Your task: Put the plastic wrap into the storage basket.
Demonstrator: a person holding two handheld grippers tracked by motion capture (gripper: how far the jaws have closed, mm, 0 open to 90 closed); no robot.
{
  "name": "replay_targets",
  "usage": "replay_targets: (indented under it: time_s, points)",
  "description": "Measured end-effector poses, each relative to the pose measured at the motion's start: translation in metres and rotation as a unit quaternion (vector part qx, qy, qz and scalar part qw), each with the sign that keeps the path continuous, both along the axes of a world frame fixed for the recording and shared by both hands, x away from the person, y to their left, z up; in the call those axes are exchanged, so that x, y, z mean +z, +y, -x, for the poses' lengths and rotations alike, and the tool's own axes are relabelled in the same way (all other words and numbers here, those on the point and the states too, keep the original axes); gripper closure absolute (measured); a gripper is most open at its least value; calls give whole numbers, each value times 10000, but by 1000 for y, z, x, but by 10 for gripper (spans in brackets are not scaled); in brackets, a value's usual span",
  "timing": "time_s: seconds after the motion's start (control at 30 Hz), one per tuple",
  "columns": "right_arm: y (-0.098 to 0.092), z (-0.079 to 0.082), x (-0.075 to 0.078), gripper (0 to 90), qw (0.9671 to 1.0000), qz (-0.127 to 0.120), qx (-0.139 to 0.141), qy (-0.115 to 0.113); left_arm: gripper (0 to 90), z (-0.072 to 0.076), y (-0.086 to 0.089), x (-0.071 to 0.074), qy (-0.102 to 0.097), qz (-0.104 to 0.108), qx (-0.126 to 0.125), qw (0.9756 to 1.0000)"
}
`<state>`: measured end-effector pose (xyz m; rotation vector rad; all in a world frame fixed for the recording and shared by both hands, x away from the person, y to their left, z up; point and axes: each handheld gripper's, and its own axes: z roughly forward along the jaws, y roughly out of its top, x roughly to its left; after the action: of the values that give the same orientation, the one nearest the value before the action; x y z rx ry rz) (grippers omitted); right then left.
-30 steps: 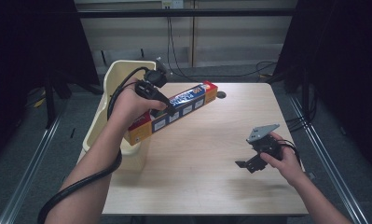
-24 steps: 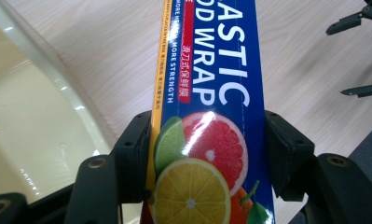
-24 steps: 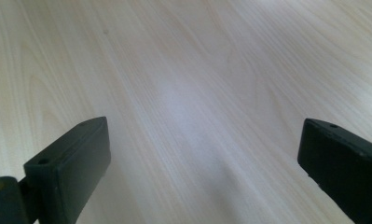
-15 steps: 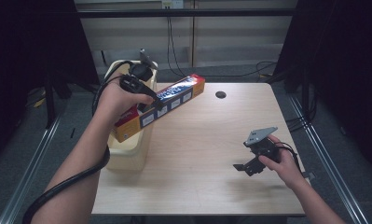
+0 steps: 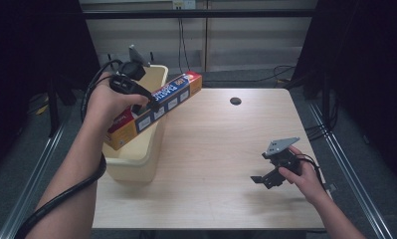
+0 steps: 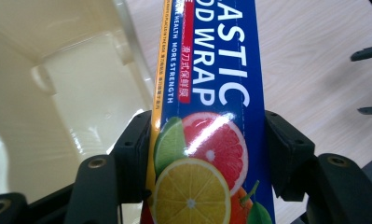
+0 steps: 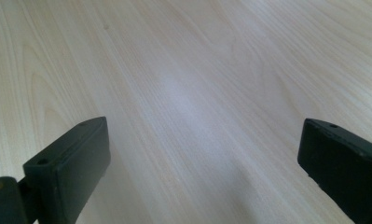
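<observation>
My left gripper clamps the plastic wrap box across its width, long axis slanting over the cream bin, lower end seemingly above its opening, while my right gripper rests open, well apart.

- Both forearms are seen bare, with no sleeves worn.
- The left gripper is built of black parts, and a thick black cable is looped from its rear.
- A grey three-cornered plate is carried atop the right gripper.
- Brass-coloured screws are set behind the black jaw blocks.
</observation>
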<state>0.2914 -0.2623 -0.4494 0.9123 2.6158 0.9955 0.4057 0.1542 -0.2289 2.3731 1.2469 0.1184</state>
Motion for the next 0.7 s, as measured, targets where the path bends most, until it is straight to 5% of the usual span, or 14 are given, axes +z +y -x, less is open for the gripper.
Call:
replay_targets:
  time_s: [0.33,0.7]
  points:
    - [-2,1,0,22,10000,9,-38,-15,418,-1,20,7,-12,32,485,9988]
    - [-3,1,-3,22,10000,34,-71,-36,418,-2,27,11,-17,30,675,9977]
